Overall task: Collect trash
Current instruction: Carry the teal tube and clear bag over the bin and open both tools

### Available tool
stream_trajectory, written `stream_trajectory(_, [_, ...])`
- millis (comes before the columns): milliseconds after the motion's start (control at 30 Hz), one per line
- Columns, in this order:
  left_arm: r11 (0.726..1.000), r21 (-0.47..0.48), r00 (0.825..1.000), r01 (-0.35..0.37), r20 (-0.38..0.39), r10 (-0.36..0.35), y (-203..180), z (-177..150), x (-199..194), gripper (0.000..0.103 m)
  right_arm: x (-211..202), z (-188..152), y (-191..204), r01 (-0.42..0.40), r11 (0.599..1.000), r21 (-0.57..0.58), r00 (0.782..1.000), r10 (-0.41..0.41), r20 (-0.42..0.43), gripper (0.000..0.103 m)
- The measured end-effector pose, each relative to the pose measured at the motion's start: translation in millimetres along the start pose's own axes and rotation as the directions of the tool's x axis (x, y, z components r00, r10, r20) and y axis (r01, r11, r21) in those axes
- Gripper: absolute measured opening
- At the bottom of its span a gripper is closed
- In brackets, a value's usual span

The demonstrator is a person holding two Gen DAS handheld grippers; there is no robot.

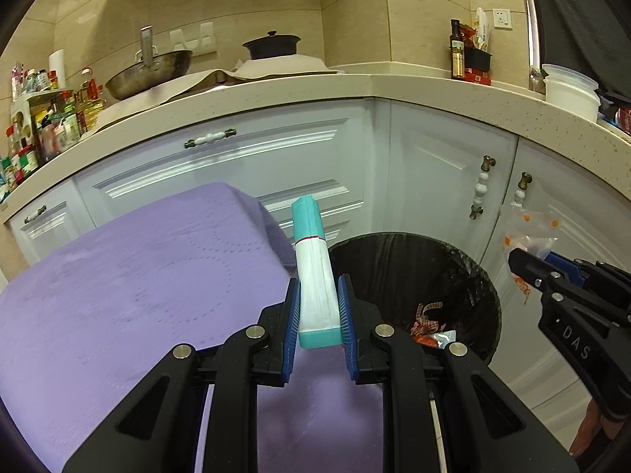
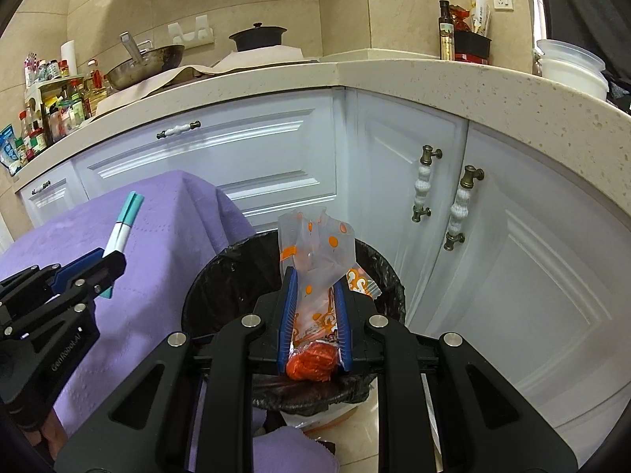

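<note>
While both pieces of trash are already picked up, neither has gone into the bin yet, so I judge the task a good way along but not finished. My left gripper (image 1: 318, 307) is closed narrowly on a flat white-and-teal paper packet (image 1: 313, 272), which stands up between the blue pads, its teal end pointing away from me. It hangs above the edge of the purple quilted cloth (image 1: 138, 276) covering the table, just beside the round bin lined with a black plastic bag (image 1: 473, 276), not yet over the opening.

My right gripper (image 2: 313, 307) is clamped on a crumpled clear plastic wrapper with orange dots and an orange bottom (image 2: 315, 276). In the right wrist view it sits directly above the bin's mouth (image 2: 221, 272), so this one looks ready to drop.

Inside the bin I can see some red and white scraps (image 1: 430, 327) at the bottom, so earlier collecting seems done. What is left, as I read it: release the wrapper, bring the packet across over the rim and release that too. I see no other loose trash on the cloth. The white cabinet doors (image 2: 276, 149) stand behind the bin.
</note>
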State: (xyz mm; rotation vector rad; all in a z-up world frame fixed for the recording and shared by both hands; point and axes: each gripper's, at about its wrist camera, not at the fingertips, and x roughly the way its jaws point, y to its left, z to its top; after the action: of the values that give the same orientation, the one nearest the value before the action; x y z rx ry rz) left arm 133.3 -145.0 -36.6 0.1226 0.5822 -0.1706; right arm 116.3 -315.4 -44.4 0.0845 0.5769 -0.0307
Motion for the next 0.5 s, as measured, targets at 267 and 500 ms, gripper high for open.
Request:
stream_trajectory(267, [1.0,-0.001,1.0,0.014,-0.002,-0.014,-7,4,14,0.021,12,4,-1,0.0,1.0,-0.002,1.0,0.0,0.003,0.019])
stream_trajectory(500, [1.0,-0.006,1.0,0.017,-0.021,-0.018,-10,5,27,0.021,23,5,-3,-0.003,1.0,0.003,1.0,0.003,0.001,0.019])
